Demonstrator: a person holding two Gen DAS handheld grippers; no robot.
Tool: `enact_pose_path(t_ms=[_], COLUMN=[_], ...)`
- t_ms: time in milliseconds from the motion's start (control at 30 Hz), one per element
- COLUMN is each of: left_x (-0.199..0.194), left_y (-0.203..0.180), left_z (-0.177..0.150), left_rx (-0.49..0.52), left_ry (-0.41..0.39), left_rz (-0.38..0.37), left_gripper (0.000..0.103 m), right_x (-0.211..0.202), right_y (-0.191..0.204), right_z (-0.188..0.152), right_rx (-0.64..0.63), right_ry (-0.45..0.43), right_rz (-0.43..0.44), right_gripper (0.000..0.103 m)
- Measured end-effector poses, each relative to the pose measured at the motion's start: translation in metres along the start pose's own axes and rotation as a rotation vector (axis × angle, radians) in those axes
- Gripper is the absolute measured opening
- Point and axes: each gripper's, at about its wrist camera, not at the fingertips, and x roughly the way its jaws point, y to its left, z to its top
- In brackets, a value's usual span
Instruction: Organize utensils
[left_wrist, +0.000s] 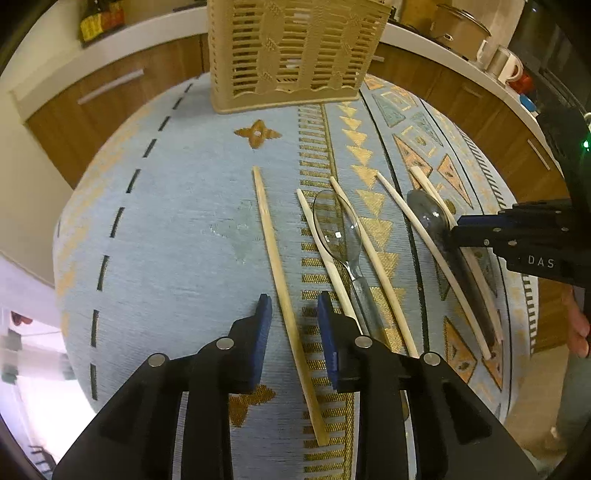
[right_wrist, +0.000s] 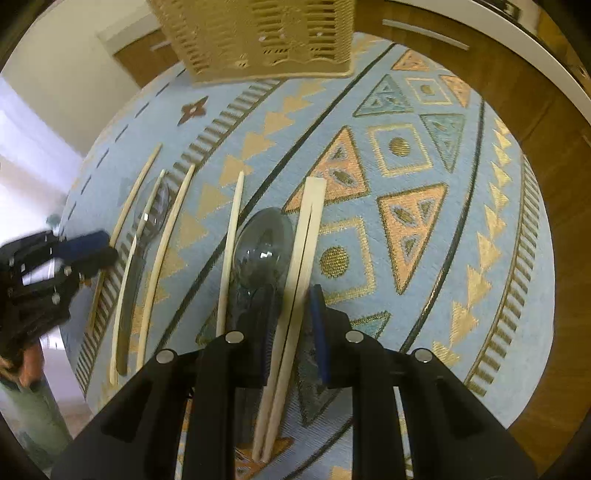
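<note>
Left hand-held gripper (left_wrist: 291, 317) open w/ single chopstick (left_wrist: 284, 291) lying between pads, untouched.

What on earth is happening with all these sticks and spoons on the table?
A person is sorting utensils with a hand-held gripper in each hand. The left hand-held gripper sits low over the patterned tablecloth with a single chopstick lying loose between its open jaws. The right hand-held gripper has the joined pair of chopsticks between its narrow jaws, beside a dark plastic spoon. A clear spoon and more chopsticks still lie on the cloth. The beige slotted basket stands at the far edge.
</note>
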Motion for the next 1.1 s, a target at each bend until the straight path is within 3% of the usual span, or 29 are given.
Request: enact_pose_path(t_ms=[67, 133, 200, 333, 367, 533, 833, 900, 933, 1033, 1100], left_x=[0.002, 0.004, 0.005, -0.002, -0.006, -0.036, -0.05, -0.052, -0.052, -0.051, -0.051], left_y=[-0.003, -0.008, -0.011, -0.015, -0.013, 0.001, 0.008, 0.008, 0.009, 0.011, 0.015], left_z=[0.003, 0.005, 0.004, 0.0, 0.001, 0.007, 0.007, 0.003, 0.001, 0.0, -0.001], left_rx=[0.019, 0.044, 0.06, 0.035, 0.016, -0.061, -0.106, -0.101, -0.102, -0.111, -0.123], left_ry=[0.017, 0.027, 0.024, -0.057, -0.083, -0.217, -0.285, -0.292, -0.293, -0.294, -0.296], left_rz=[0.018, 0.077, 0.101, 0.164, 0.16, 0.06, 0.005, -0.013, -0.02, -0.047, -0.068], left_gripper=[0.022, 0.008, 0.005, 0.0, 0.0, 0.0, 0.0, 0.0, 0.0, 0.0, 0.0], right_x=[0.0, -0.001, -0.002, -0.013, -0.017, -0.035, -0.037, -0.031, -0.03, -0.029, -0.027], right_y=[0.003, 0.001, -0.003, -0.019, -0.022, -0.033, -0.035, -0.037, -0.04, -0.043, -0.041], right_z=[-0.001, -0.003, -0.004, -0.013, -0.015, -0.018, -0.021, -0.017, -0.016, -0.016, -0.013], right_rx=[-0.05, -0.057, -0.041, 0.008, 0.019, 0.038, 0.012, 0.023, 0.034, 0.044, 0.037], right_ry=[0.027, 0.035, 0.031, -0.032, -0.05, -0.101, -0.14, -0.137, -0.131, -0.136, -0.133], right_rz=[-0.035, -0.032, -0.015, 0.018, 0.036, 0.081, 0.022, 0.026, 0.034, 0.042, 0.016], right_gripper=[0.012, 0.012, 0.01, 0.009, 0.002, 0.002, 0.003, 0.006, 0.013, 0.052, 0.052])
